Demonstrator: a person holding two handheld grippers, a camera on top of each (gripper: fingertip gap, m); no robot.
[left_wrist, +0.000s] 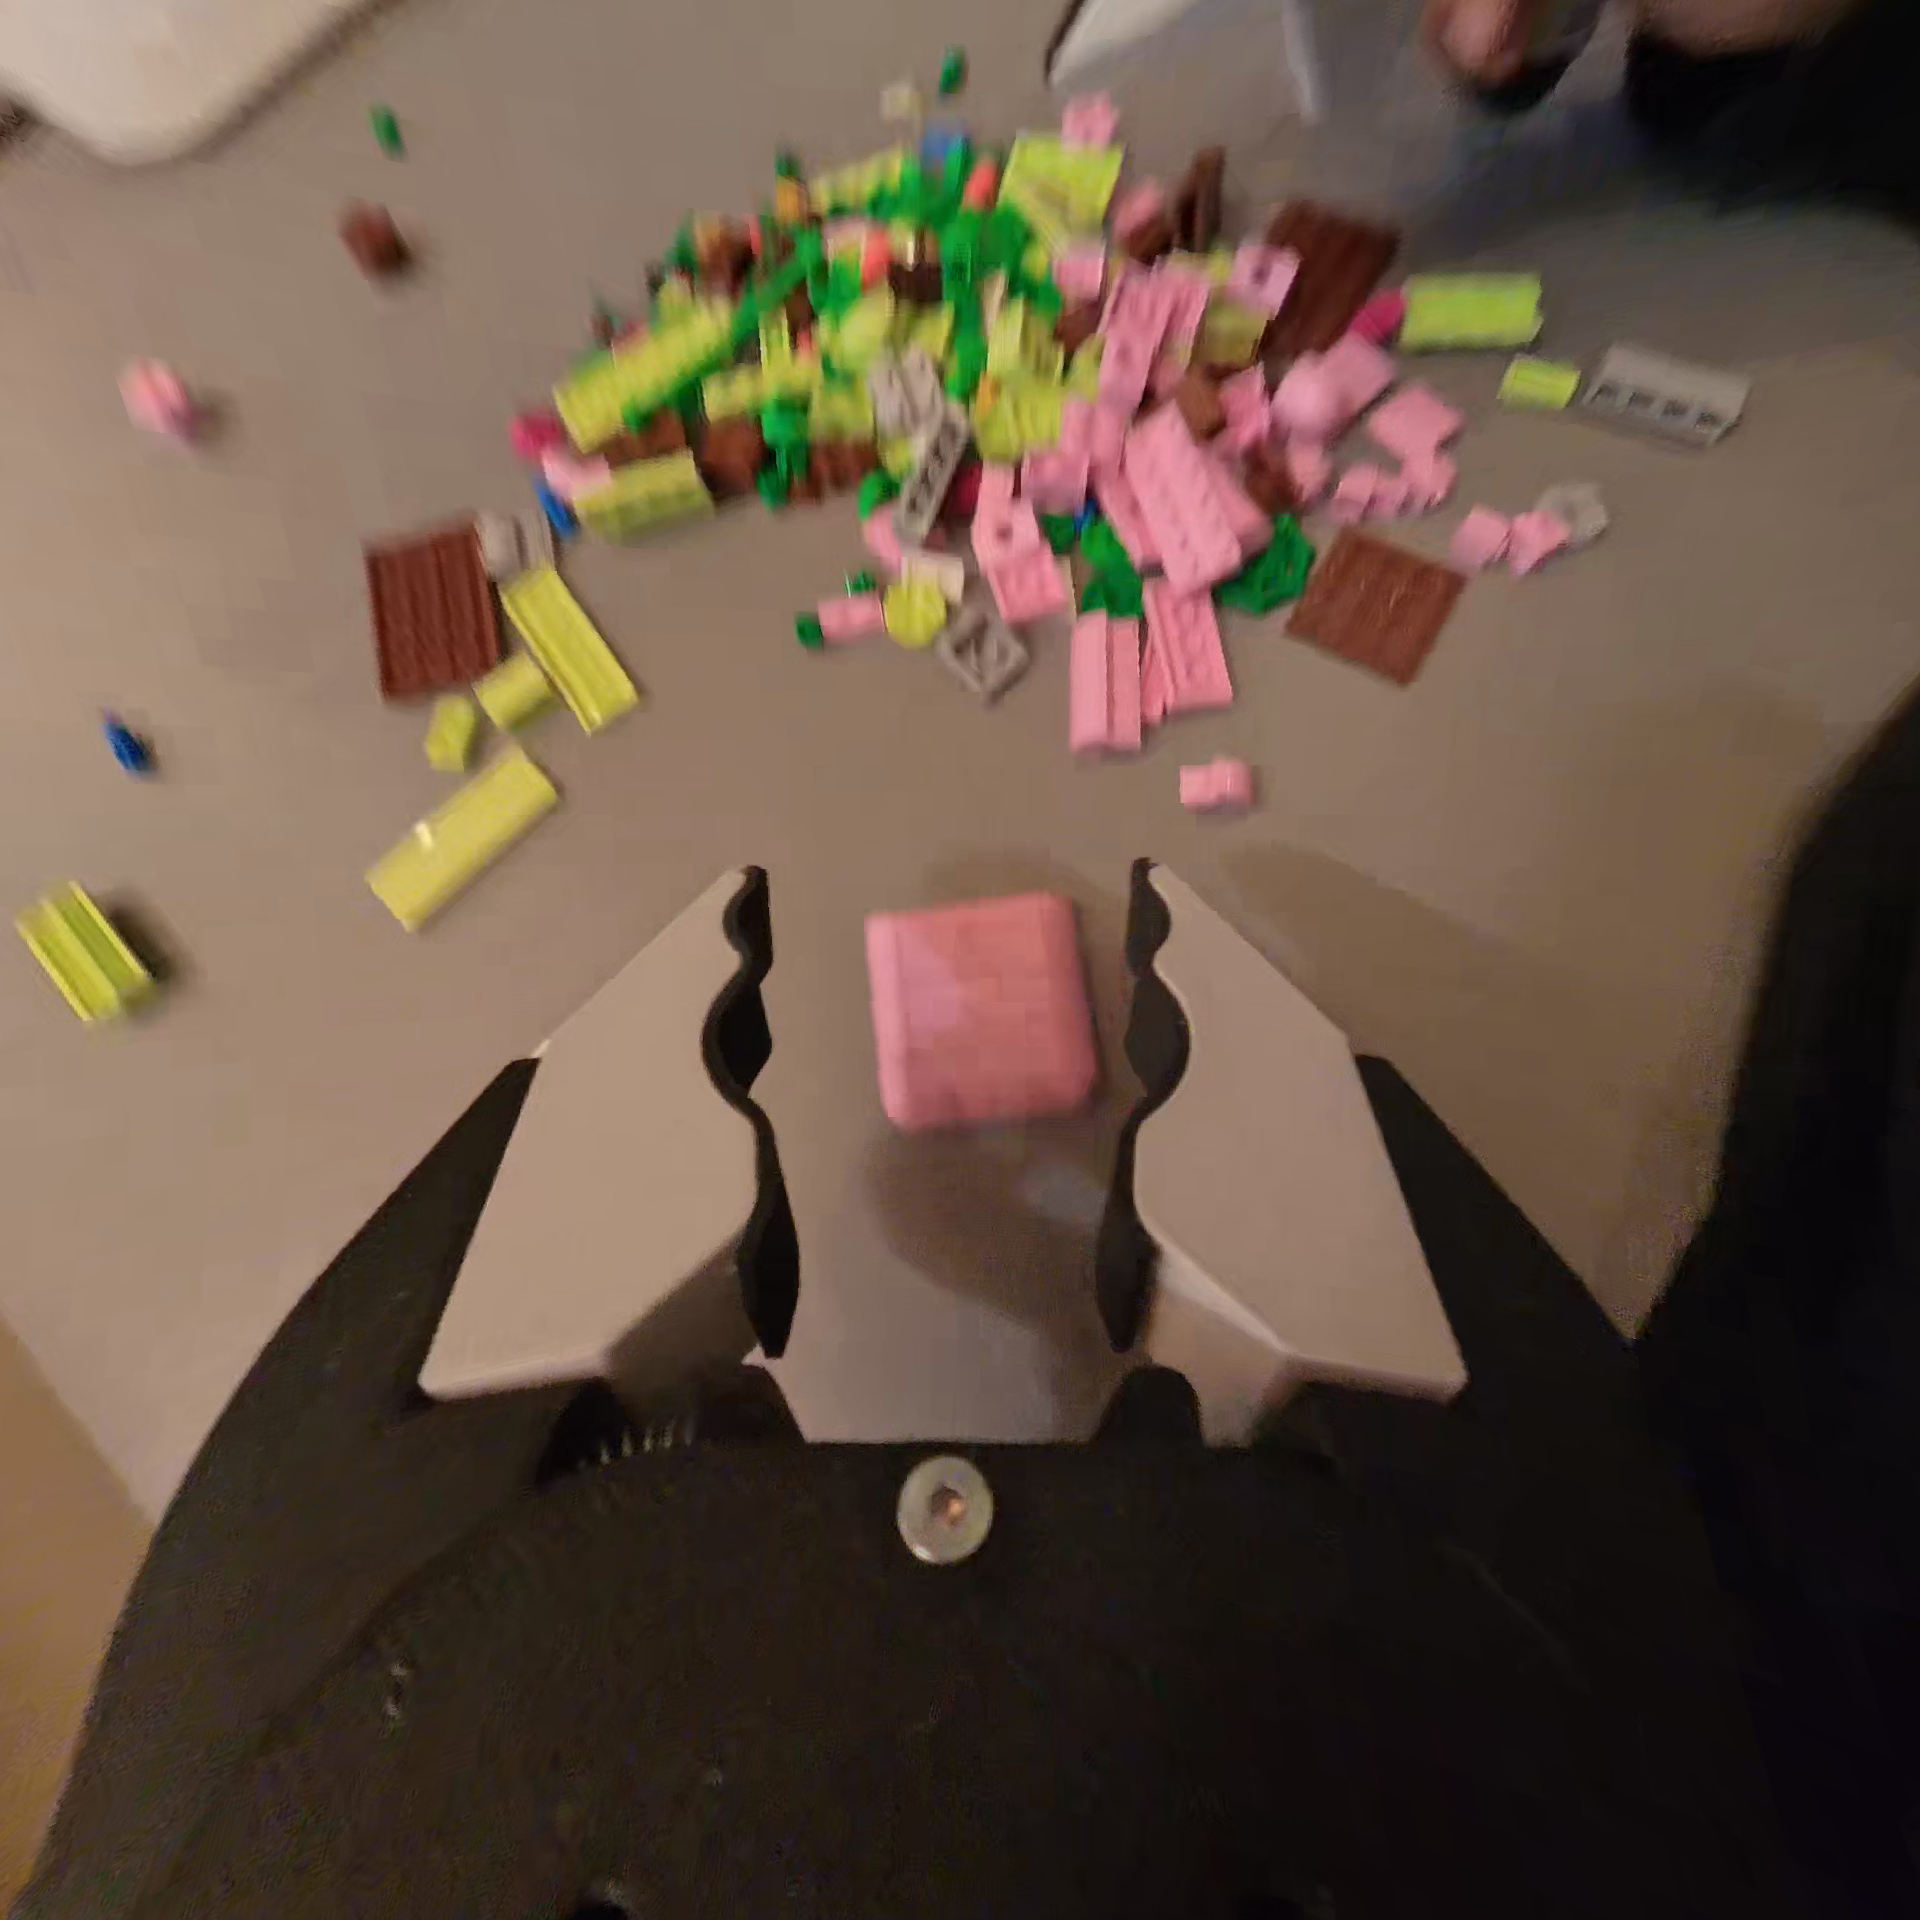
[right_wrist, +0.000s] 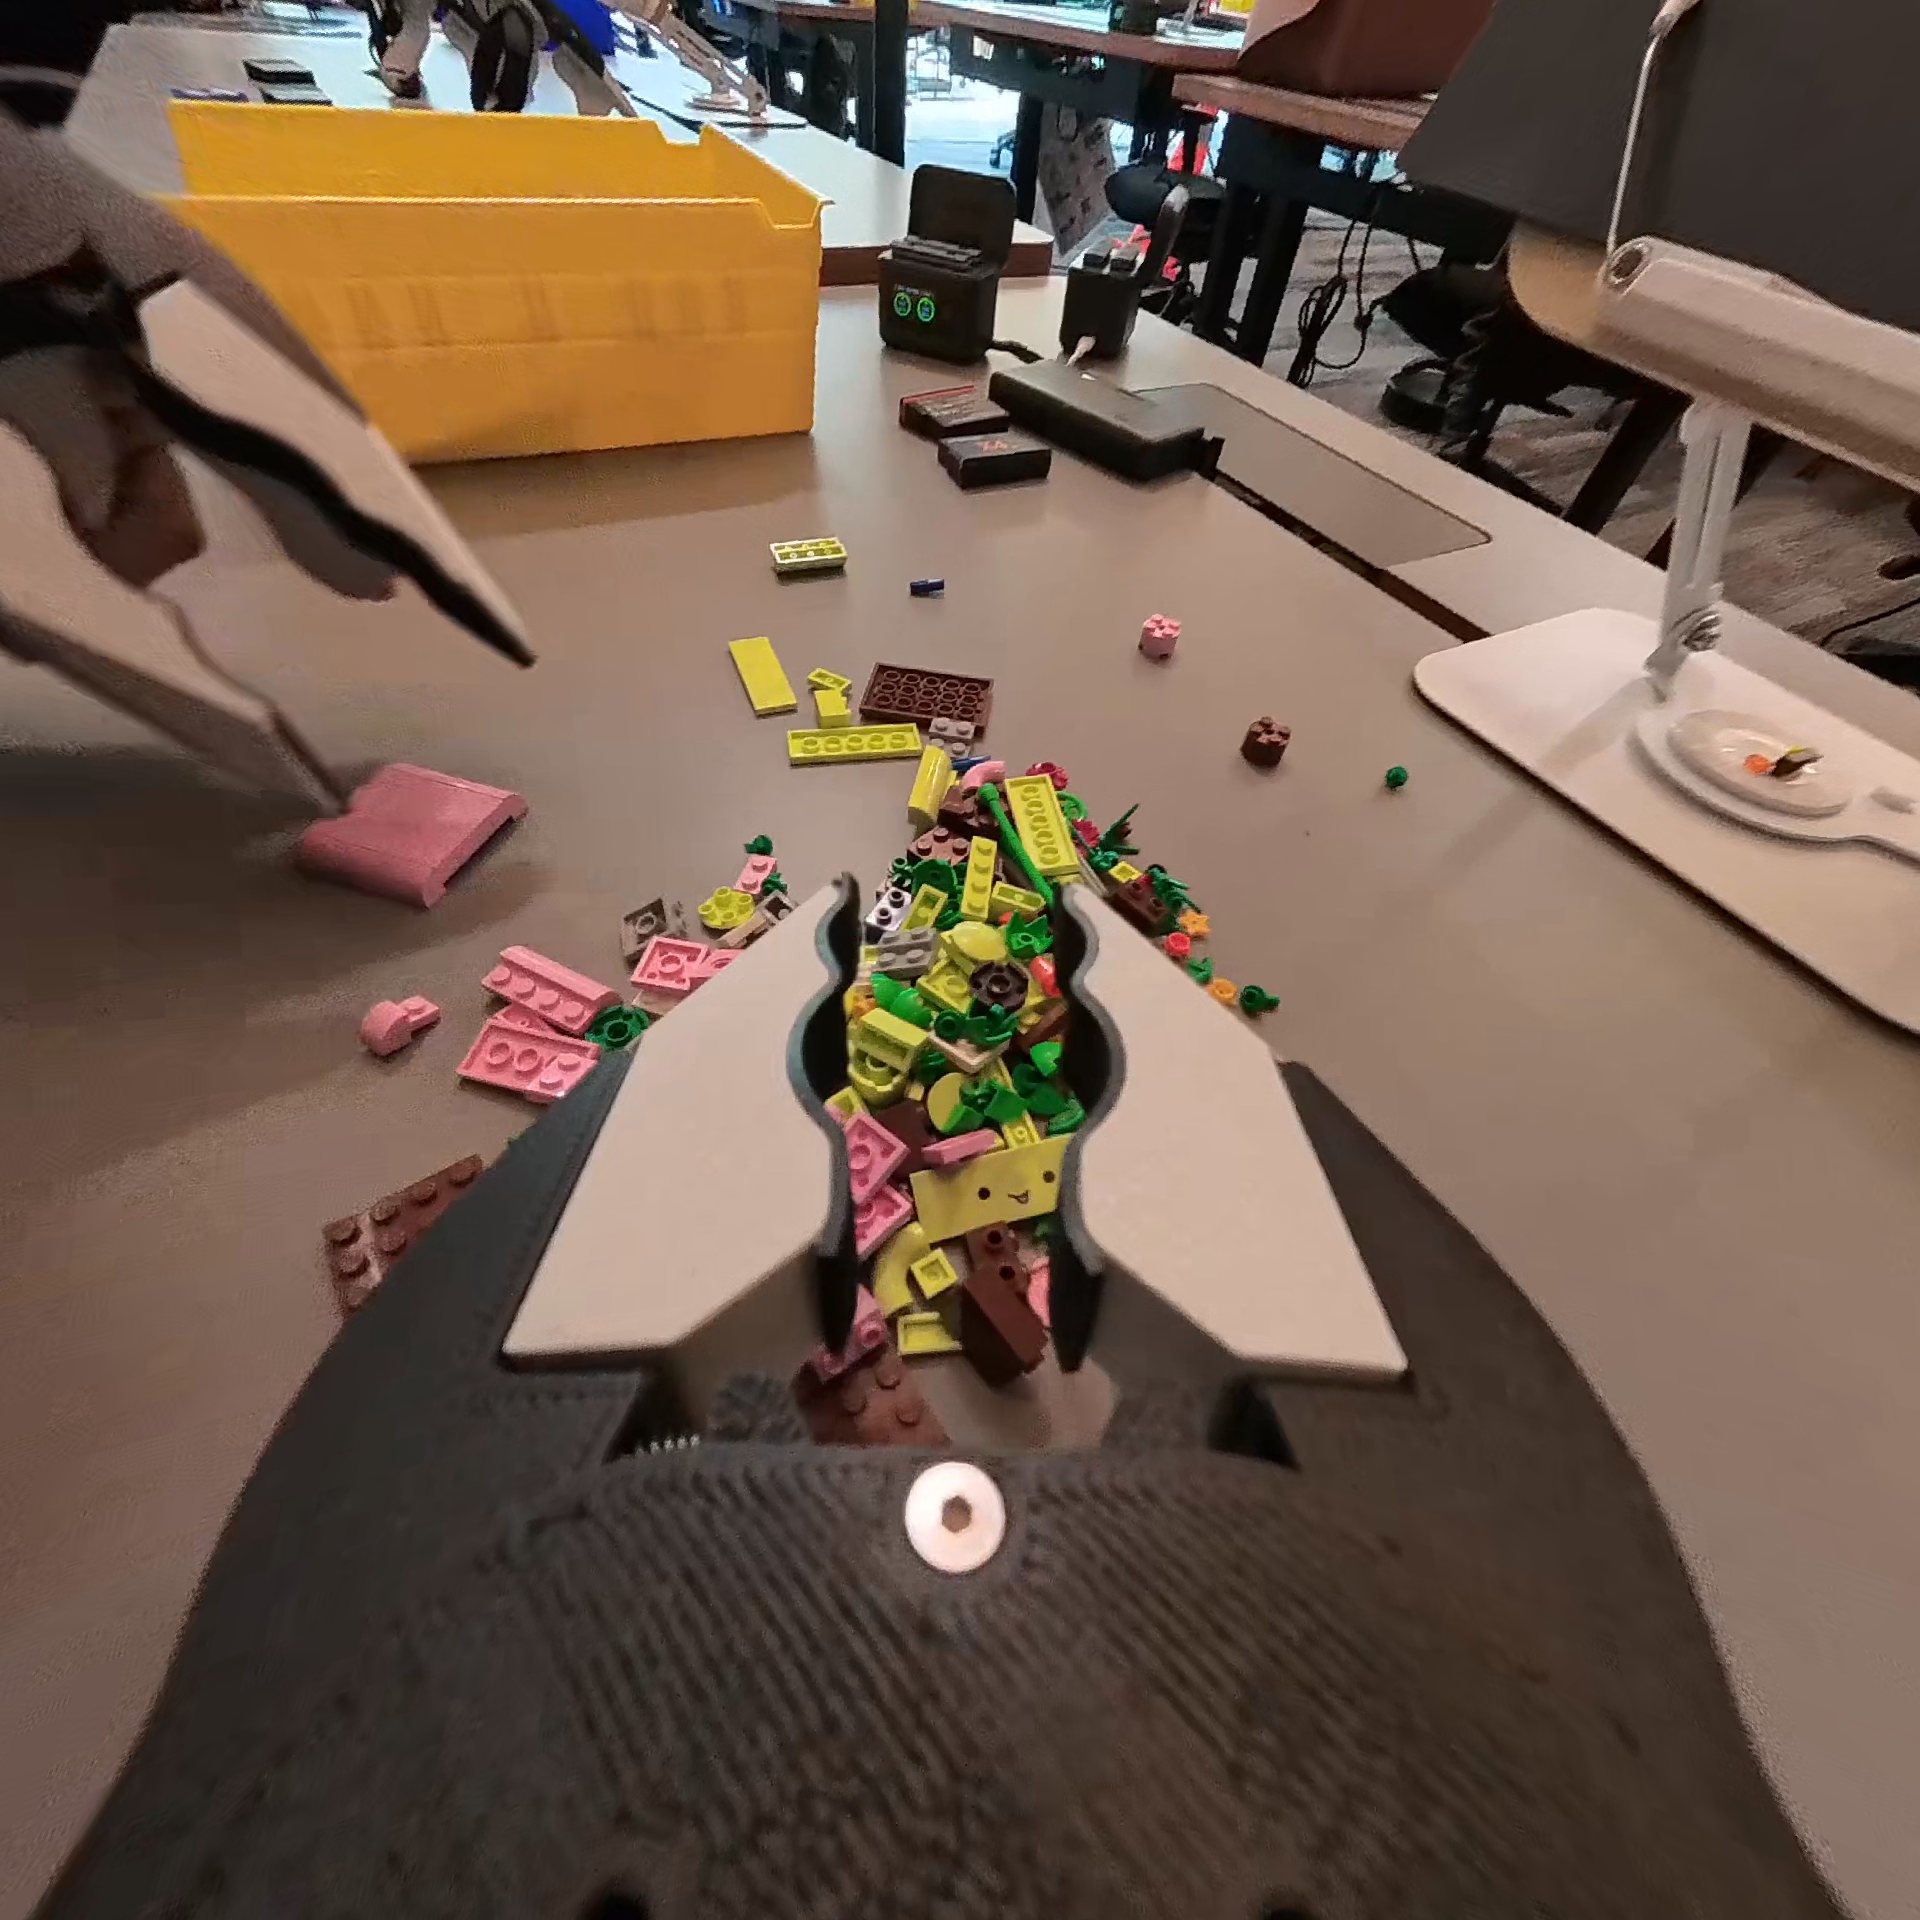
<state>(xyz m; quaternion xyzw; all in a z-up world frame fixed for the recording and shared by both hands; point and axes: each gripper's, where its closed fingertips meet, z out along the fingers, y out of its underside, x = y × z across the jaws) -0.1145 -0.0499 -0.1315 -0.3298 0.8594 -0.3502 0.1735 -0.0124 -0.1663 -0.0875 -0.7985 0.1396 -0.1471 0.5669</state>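
My left gripper (left_wrist: 945, 873) is open and low over the grey table (left_wrist: 1455, 883). A pink square curved-top piece (left_wrist: 977, 1008) lies flat between its fingers, nearer the right one, and neither finger grips it. In the right wrist view the same left gripper (right_wrist: 428, 727) comes in from the left, with its lower fingertip at the edge of the pink piece (right_wrist: 410, 831). My right gripper (right_wrist: 958, 888) is open and empty, hovering over a pile of small pink, lime, green and brown bricks (right_wrist: 966, 1039). The pile also shows, blurred, in the left wrist view (left_wrist: 935, 364).
A yellow bin (right_wrist: 499, 301) stands at the back left. Black chargers (right_wrist: 945, 270) and small black boxes (right_wrist: 977, 436) sit behind the pile. A white lamp base (right_wrist: 1662, 748) is at the right. Loose bricks lie around, such as a brown plate (right_wrist: 925, 696). The tips of one gripper are about 15 cm away from the tips of the other. My left gripper's tips are some 15 cm from the brown plate (right_wrist: 925, 696). My left wrist view (left_wrist: 442, 603) looks at it from another angle.
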